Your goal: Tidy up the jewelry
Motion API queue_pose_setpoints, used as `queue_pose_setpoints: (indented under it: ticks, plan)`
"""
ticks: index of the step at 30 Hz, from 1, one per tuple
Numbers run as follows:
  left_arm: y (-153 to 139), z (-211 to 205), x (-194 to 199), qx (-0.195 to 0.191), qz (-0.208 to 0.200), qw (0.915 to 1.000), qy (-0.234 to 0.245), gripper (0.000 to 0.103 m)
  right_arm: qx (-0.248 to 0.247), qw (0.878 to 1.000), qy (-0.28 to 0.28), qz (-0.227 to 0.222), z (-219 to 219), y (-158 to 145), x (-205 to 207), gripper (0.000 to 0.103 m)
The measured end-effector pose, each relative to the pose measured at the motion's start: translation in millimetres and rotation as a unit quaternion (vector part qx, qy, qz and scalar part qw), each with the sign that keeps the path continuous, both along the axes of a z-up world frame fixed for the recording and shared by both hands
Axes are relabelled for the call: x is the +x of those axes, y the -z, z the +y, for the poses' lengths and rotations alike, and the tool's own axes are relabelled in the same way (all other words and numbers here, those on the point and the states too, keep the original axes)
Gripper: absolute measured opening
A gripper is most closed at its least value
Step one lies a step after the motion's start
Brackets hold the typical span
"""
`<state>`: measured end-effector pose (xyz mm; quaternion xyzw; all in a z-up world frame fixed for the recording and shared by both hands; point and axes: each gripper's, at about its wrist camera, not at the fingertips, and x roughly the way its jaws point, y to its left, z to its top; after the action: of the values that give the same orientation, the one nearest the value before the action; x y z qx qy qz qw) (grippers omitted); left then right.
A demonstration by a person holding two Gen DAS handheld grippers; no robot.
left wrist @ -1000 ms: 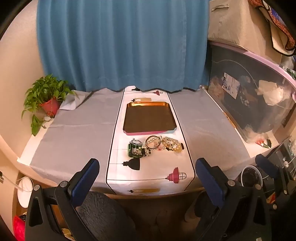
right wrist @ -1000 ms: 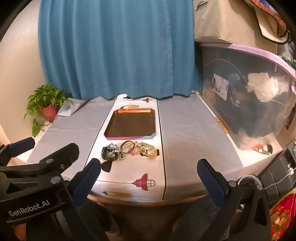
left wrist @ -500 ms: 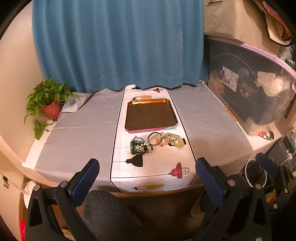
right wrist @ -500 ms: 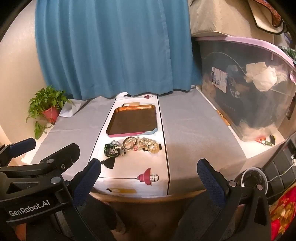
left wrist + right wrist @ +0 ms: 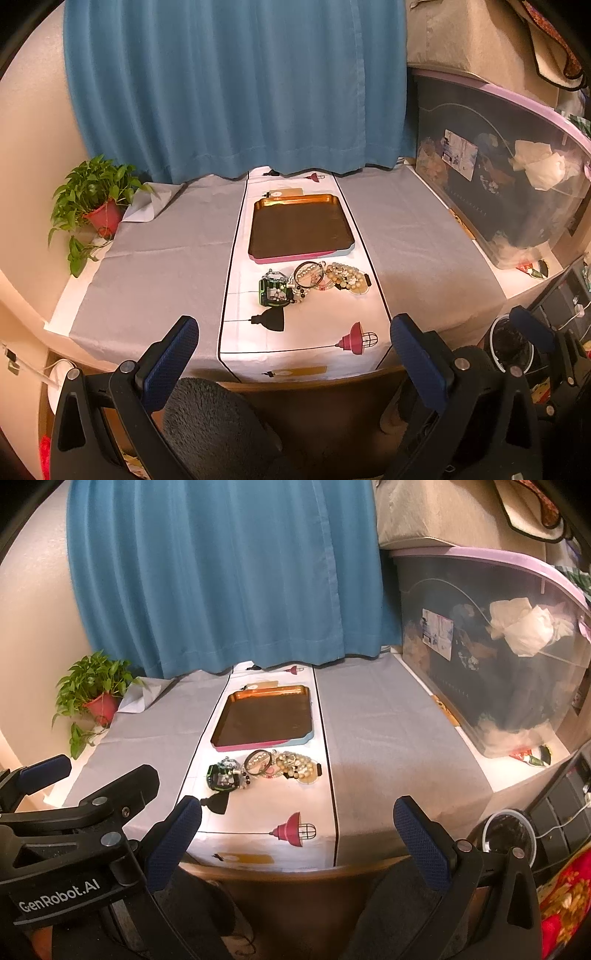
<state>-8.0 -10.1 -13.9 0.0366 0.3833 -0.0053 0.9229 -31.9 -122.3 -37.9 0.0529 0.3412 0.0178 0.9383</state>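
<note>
A heap of jewelry (image 5: 314, 278) lies on the white runner: bead bracelets, a dark bangle and a green watch-like piece (image 5: 273, 291). Just beyond it sits an empty dark tray (image 5: 301, 229) with a gold far rim and a pink front edge. The right wrist view shows the same heap of jewelry (image 5: 266, 768) and tray (image 5: 264, 720). My left gripper (image 5: 293, 341) is open, held short of the table's near edge. My right gripper (image 5: 297, 821) is open too, with nothing between its fingers. The left gripper's body (image 5: 74, 834) shows at the lower left of the right wrist view.
A grey cloth (image 5: 159, 254) covers the table on both sides of the runner. A potted plant (image 5: 96, 206) stands at the far left. A large clear storage bin (image 5: 498, 177) lines the right side. Blue curtain (image 5: 236, 85) hangs behind. A dark fuzzy chair back (image 5: 218, 424) is below.
Both grippers have moved closer to the table, so the tray and jewelry look larger and sit a little lower in each view. Both stay open.
</note>
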Motion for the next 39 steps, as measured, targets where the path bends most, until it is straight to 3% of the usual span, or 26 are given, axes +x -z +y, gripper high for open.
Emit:
queue_pose_setpoints:
  ticks: [39]
  plan:
    - [8.5,-9.8,0.9,0.005,-0.002,1.0000,0.002,0.103,0.000,1.000,0.003,0.013,-5.2,10.0,6.4,0.103]
